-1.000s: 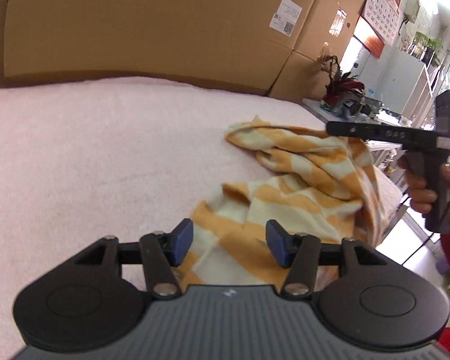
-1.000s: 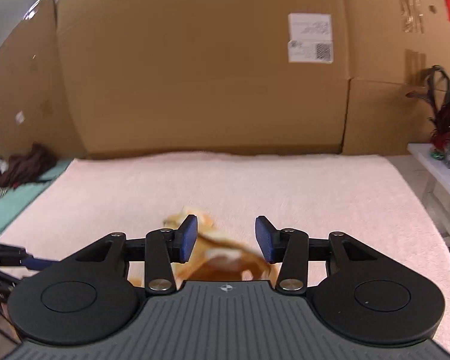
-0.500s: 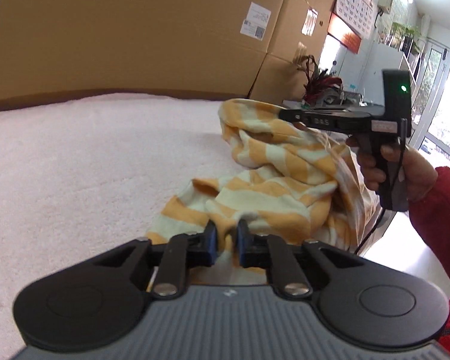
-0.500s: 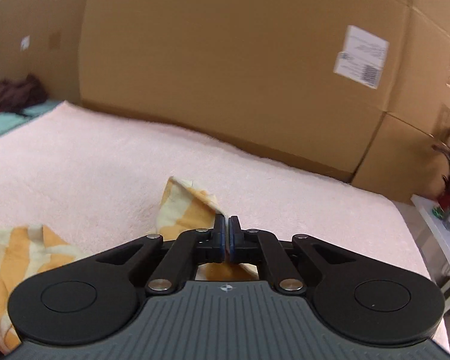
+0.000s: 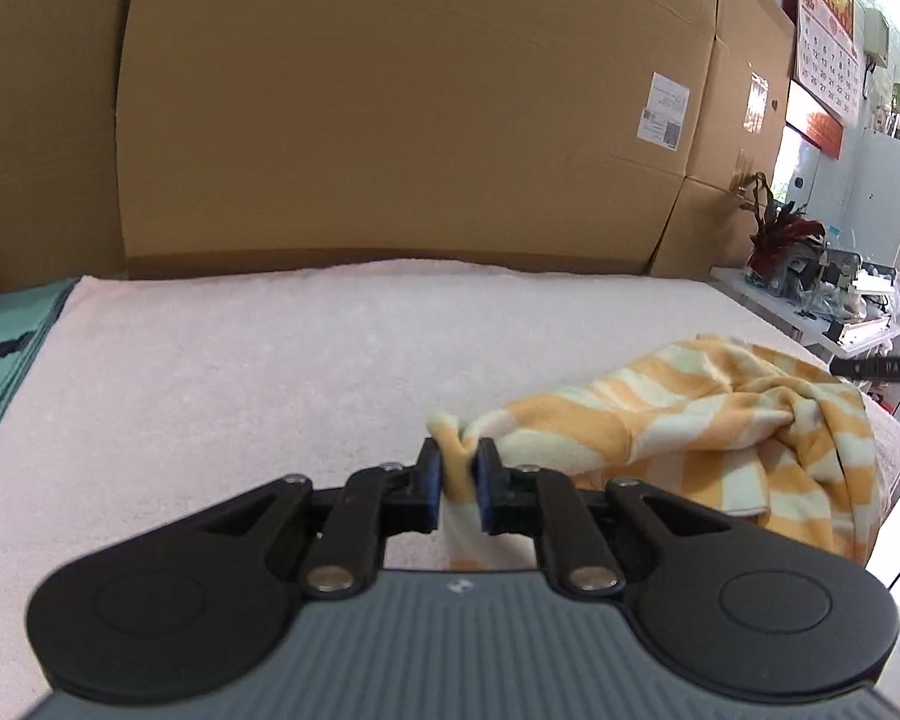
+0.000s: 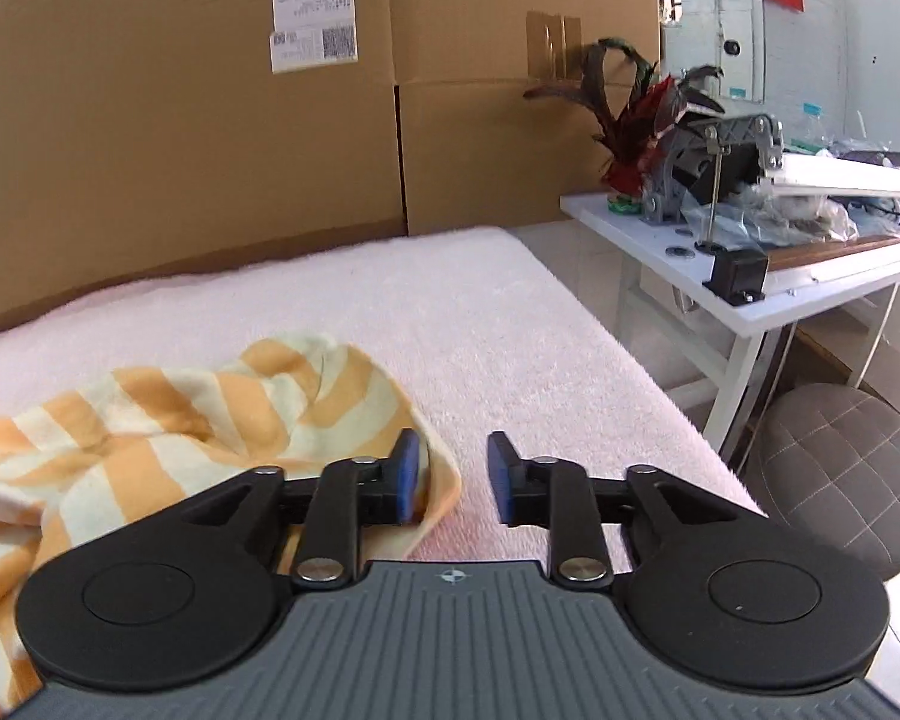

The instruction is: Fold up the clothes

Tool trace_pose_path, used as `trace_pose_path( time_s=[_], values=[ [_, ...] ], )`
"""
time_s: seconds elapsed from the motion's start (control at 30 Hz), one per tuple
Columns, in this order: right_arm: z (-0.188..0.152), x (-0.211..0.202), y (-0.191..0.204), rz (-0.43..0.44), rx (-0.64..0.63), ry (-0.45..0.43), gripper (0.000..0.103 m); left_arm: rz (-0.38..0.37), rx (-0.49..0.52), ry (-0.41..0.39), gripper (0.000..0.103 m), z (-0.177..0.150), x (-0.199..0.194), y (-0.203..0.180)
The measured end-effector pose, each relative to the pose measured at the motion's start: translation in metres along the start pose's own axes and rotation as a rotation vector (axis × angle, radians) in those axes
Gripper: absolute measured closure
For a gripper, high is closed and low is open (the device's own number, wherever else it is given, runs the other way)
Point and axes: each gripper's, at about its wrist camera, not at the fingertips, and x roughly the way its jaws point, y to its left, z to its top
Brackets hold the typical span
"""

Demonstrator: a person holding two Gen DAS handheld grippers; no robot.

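Gripping a fold of the cloth (image 5: 678, 420), the left gripper (image 5: 459, 483) is seen with its blue pads (image 5: 431, 483) pressed on a bunched orange-and-cream edge. A narrow wad of fabric fills the gap between the pads, and these jaws have just been eased slightly wider while the fold is kept between them. From the pinch the cloth is spread to the right of the jaws and ahead of them, crumpled, on the pink towel (image 5: 270, 372). A little of it hangs below the jaws, toward the gripper body. At the far right edge of the left view a thin black bar is noted just past the cloth; it cannot be identified with certainty.

The right gripper (image 6: 453, 480) is recorded as parted, its jaws having just been opened. The cloth (image 6: 168, 420) lies to the left of these jaws and under the left finger (image 6: 403, 477). One hem is curled into the gap and touches the inner face of the left pad; the right pad (image 6: 499, 480) is clear of it, with bare towel (image 6: 510, 324) seen between hem and pad. Nothing is clamped here.

Ahead of both jaws, cardboard boxes (image 5: 390, 120) are stood along the far edge of the towel. To the right of the right jaws, a white table (image 6: 750, 294) with clutter and a plant (image 6: 636, 120) is noted, and a grey stool (image 6: 840, 474) below it.
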Motion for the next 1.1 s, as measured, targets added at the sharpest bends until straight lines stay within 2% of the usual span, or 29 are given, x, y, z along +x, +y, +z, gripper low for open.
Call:
trace_pose_path(
  time_s=[0.03,0.07,0.1,0.13,0.2,0.27,0.3,0.33,0.37,0.4,0.43,0.47,0.5,0.53,0.6,0.77,0.87,0.97,1.1],
  values=[
    [0.005,-0.002,0.003,0.022,0.004,-0.029,0.040,-0.024,-0.003,-0.014,0.081,0.000,-0.002,-0.001],
    [0.011,-0.002,0.008,0.050,-0.004,-0.046,0.035,-0.043,-0.010,-0.020,0.072,0.000,-0.001,-0.003],
    [0.018,0.003,0.018,0.080,-0.032,-0.044,0.030,-0.058,-0.020,-0.022,0.054,0.000,0.001,-0.005],
    [0.024,0.010,0.028,0.109,-0.067,-0.037,0.030,-0.073,-0.029,-0.023,0.042,-0.001,0.003,-0.007],
    [0.034,0.033,0.044,0.118,-0.162,0.002,0.030,-0.091,-0.039,-0.015,0.041,-0.004,0.011,-0.012],
    [0.036,0.063,0.057,0.081,-0.241,0.054,0.030,-0.086,-0.038,0.027,0.041,-0.011,0.024,-0.018],
    [0.037,0.077,0.063,0.060,-0.278,0.081,0.030,-0.086,-0.045,0.056,0.042,-0.015,0.031,-0.020],
    [0.035,0.090,0.065,0.058,-0.301,0.118,0.031,-0.081,-0.050,0.087,0.048,-0.020,0.038,-0.022],
    [0.033,0.102,0.066,0.080,-0.308,0.165,0.031,-0.067,-0.042,0.089,0.060,-0.025,0.040,-0.025],
    [0.031,0.106,0.063,0.111,-0.285,0.171,0.033,-0.048,-0.027,0.072,0.067,-0.028,0.040,-0.027],
    [0.030,0.107,0.059,0.142,-0.258,0.170,0.039,-0.049,-0.032,0.062,0.086,-0.029,0.039,-0.026],
    [0.029,0.105,0.056,0.175,-0.239,0.171,0.047,-0.064,-0.050,0.058,0.093,-0.029,0.039,-0.024],
    [0.028,0.101,0.053,0.188,-0.223,0.169,0.080,-0.079,-0.068,0.054,0.097,-0.029,0.038,-0.021],
    [0.027,0.097,0.050,0.193,-0.208,0.165,0.093,-0.086,-0.084,0.040,0.100,-0.027,0.036,-0.019],
    [0.026,0.080,0.042,0.214,-0.150,0.125,0.093,-0.089,-0.102,-0.016,0.100,-0.020,0.026,-0.013],
    [0.038,0.001,0.024,0.339,-0.064,-0.131,0.094,-0.136,-0.180,-0.224,0.100,0.011,-0.018,0.004],
    [0.051,-0.049,0.015,0.427,0.010,-0.282,0.093,-0.114,-0.208,-0.346,0.101,0.030,-0.051,0.014],
    [0.063,-0.091,0.012,0.511,0.069,-0.432,0.093,-0.072,-0.213,-0.424,0.101,0.053,-0.080,0.024],
    [0.090,-0.113,0.022,0.563,0.088,-0.542,0.093,-0.019,-0.141,-0.530,0.101,0.092,-0.109,0.024]
  ],
)
